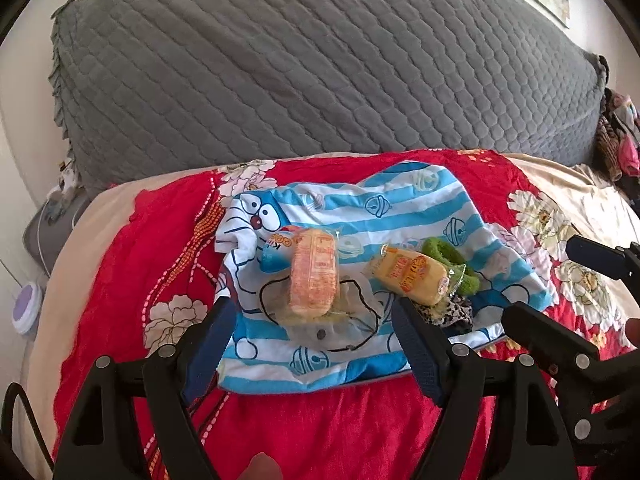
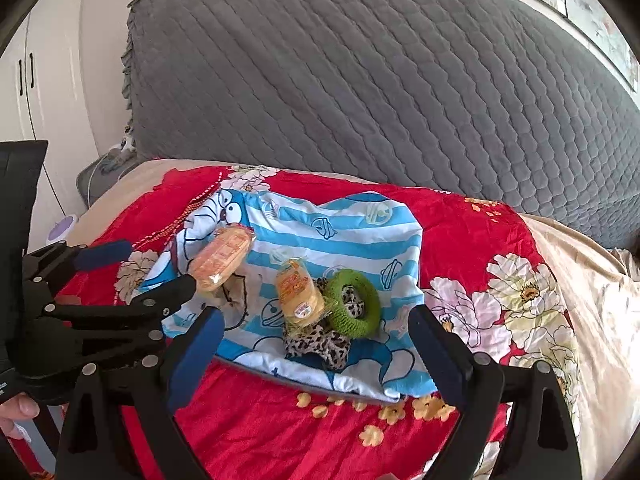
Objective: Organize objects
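both claws [image 1: 316,344] [image 2: 316,344] gape wide, empty, above the snack packets [image 1: 314,276].

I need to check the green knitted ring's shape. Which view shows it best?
The right wrist view: the green knitted ring shows its whole loop and hole. In the left wrist view it sits partly behind the yellow wrapped snack.

Both cameras look steeply down past their own tongs, close over the striped cloth [image 1: 360,208] both views share.
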`<state>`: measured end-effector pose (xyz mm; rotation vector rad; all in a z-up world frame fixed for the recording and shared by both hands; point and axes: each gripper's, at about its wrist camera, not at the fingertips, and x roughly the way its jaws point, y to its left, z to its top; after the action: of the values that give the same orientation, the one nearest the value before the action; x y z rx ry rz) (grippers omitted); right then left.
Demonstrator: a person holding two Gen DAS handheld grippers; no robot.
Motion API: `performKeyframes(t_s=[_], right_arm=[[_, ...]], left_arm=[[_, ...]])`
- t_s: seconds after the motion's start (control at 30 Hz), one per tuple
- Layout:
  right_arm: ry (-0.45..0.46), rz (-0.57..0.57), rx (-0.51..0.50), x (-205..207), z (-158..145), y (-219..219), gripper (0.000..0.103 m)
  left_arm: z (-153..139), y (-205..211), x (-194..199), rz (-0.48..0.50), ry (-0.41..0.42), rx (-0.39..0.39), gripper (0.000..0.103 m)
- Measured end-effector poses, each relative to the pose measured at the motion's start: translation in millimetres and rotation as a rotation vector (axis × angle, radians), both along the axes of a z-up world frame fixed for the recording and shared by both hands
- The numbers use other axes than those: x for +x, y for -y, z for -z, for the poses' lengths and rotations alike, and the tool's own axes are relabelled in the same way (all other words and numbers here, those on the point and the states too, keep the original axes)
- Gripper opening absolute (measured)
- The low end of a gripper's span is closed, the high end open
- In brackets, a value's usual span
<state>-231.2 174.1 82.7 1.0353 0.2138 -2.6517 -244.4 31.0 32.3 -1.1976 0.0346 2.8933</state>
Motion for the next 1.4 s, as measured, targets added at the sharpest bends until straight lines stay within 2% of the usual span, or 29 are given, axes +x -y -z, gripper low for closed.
performKeyframes(t_s=[0.23,0.37,0.83,1.4], right_arm=[[-0.006,-0.005,-0.007,13.0,-8.4,-1.6,0.093],[-0.018,-0.012,0.006,20.9,-12.5,-1.2,0.094],[-0.034,0.009,-0.039,50.7,-29.8,-12.5,0.095],[-0.058,0.006,-0.029,85.3,-45.2,-9.8,0.097]], left_arm=[[-4.6,2.7,12.0,-0.016,-0.001,0.009,0.081],[-7.1,0.3,21.3,-0.012,0.000,-0.010,0.081],[-22.9,5.3,57.5,-0.032,-0.015,0.001,0.081],[-26.4,9.1,93.0,-0.048,-0.021,0.024,0.081]])
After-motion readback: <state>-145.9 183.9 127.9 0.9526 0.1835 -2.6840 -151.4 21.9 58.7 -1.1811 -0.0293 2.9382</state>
